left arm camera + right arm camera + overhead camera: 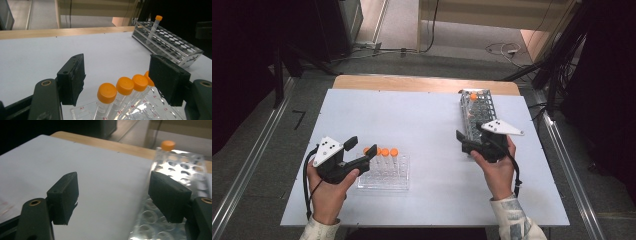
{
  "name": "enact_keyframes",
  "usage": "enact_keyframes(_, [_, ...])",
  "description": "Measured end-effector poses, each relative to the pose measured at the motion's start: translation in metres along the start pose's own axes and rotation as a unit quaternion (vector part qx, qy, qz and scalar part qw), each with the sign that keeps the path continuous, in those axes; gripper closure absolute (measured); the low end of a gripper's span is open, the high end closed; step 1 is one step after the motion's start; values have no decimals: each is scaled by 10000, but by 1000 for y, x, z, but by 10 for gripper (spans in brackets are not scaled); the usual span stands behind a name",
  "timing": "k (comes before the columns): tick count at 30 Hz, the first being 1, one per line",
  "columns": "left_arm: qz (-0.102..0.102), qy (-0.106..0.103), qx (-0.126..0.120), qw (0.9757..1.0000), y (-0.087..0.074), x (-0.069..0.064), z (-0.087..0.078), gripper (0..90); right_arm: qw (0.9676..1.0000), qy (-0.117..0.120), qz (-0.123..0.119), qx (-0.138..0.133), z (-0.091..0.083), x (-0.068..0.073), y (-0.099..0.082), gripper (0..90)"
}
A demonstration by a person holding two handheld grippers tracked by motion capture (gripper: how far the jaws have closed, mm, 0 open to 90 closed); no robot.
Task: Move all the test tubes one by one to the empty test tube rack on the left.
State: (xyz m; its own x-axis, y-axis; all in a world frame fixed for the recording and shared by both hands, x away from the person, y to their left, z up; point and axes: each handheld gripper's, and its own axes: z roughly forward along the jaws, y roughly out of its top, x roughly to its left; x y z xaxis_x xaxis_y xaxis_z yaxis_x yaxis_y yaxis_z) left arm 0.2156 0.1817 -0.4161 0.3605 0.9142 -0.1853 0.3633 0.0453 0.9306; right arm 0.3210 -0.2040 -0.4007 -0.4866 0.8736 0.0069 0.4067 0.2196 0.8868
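Note:
A clear plastic rack (384, 175) at the front left holds several orange-capped tubes (385, 152) upright in a row. My left gripper (362, 146) hovers at the row's left end, open. In the left gripper view the tubes (124, 86) stand between and below the pads, and the farthest cap is partly hidden behind the right pad (166, 80). A metal rack (479, 112) at the right holds one orange-capped tube (473, 96) at its far end. My right gripper (469, 137) is at that rack's near end, open, with nothing between its fingers (63, 195).
The white tabletop (422, 120) has bare room between the two racks. A wooden strip (422, 82) runs along its far edge. Cables and dark equipment lie on the floor beyond the table.

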Motion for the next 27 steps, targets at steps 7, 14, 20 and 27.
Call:
enact_keyframes(7, [-21,-9,-33,10000,1,1,-1,290,9981,-590,56,138,35,-25,14,260])
enact_keyframes(14, [-34,-20,-23,10000,0,2,0,291,9966,-767,139,268,64,-43,23,321])
enact_keyframes(20, [-46,-31,-30,10000,1,3,0,292,9968,-660,197,416,82,-57,30,374])
enact_keyframes(27, [-43,-31,-24,10000,1,3,0,294,9964,-625,229,523,95,-64,32,446])
